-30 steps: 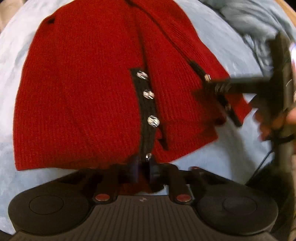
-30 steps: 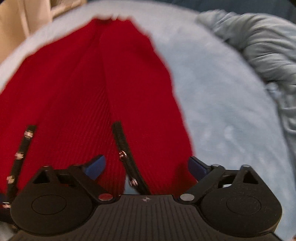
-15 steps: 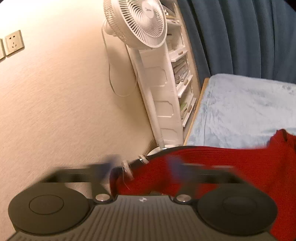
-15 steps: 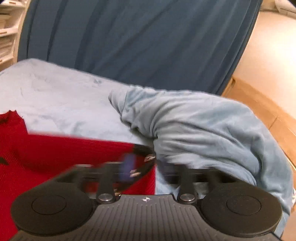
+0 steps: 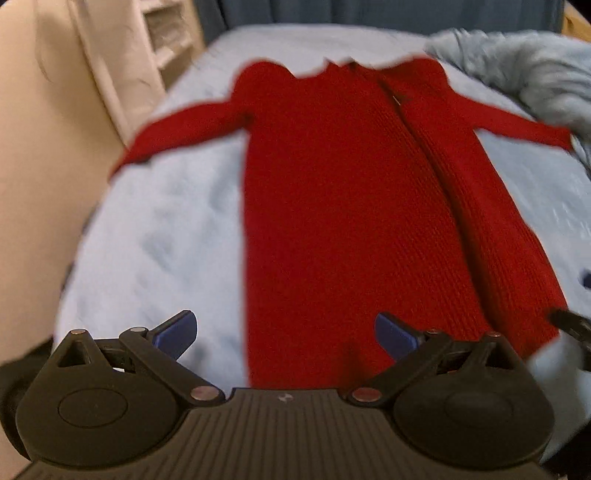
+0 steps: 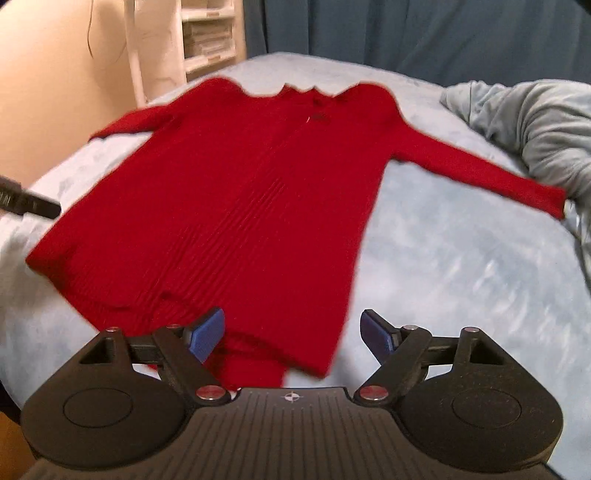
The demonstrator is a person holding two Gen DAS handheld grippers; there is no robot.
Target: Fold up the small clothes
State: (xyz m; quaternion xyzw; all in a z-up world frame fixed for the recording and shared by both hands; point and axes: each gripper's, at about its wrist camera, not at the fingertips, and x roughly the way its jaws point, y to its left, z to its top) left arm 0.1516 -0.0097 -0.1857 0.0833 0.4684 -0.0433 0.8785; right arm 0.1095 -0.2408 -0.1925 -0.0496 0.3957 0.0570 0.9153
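A red cardigan (image 5: 354, 206) is laid out flat on a light blue bedspread (image 5: 159, 236), straight ahead of both grippers, with its hem nearest to them and its collar farthest away. Both sleeves are spread outward, one toward the left edge of the bed and one toward a bunched blanket (image 6: 532, 125) at the far right.

The left gripper (image 5: 284, 330) is seen with its jaws wide apart, having just been opened; nothing is pressed by its blue pads (image 5: 177, 328). The left edge of the cardigan's hem lies below and between the jaws, one pad being over the bedspread and the other over red knit.

The right gripper (image 6: 291, 334) is also held with its jaws apart, having just been opened further, and nothing is clamped. The cardigan's lower right corner lies beneath the gap, and a small fold of hem is bunched just in front of the gripper body.

A tip of each gripper is visible at the side of the other's view. White shelves (image 6: 207, 33) and a dark blue curtain (image 6: 406, 33) are seen beyond the bed.
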